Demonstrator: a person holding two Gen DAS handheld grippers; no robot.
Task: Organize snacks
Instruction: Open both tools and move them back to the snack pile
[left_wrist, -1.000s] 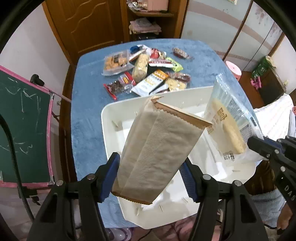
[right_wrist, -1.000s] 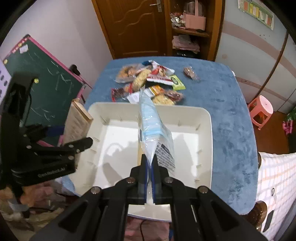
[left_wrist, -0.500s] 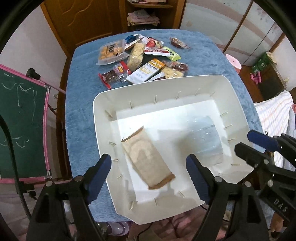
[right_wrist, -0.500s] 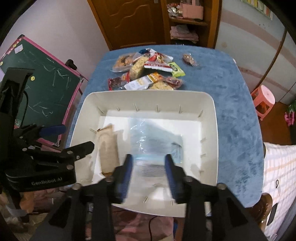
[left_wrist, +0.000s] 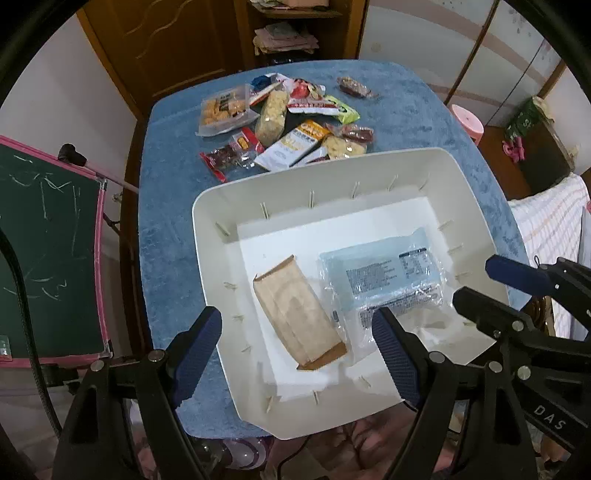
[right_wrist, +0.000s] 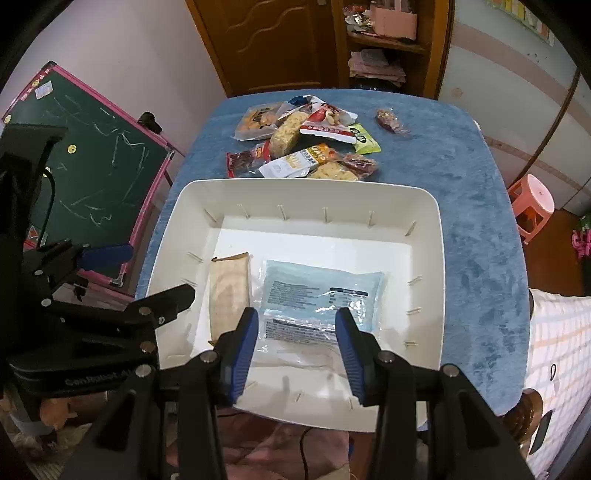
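A white bin (left_wrist: 199, 236) (right_wrist: 436, 258) stands on the blue table. Flat on its floor lie a brown paper packet (left_wrist: 299, 317) (right_wrist: 229, 291) and, to its right, a pale blue clear-wrapped pack (left_wrist: 384, 277) (right_wrist: 321, 295). My left gripper (left_wrist: 295, 350) hangs open above the paper packet, with nothing between its fingers. Over the near end of the blue pack my right gripper (right_wrist: 295, 347) is open and holds nothing. Each gripper shows at the edge of the other's view. A heap of loose snack packets (left_wrist: 284, 122) (right_wrist: 303, 144) lies beyond the bin.
A green chalkboard with a pink frame (left_wrist: 48, 258) (right_wrist: 92, 173) stands left of the table. A pink stool (right_wrist: 532, 203) and a wooden cabinet (right_wrist: 373, 48) are past the table. A checked cloth (left_wrist: 550, 229) lies at the right.
Both grippers opened and let go. The paper packet dropped from the left one and the blue pack from the right; both now lie flat in the bin.
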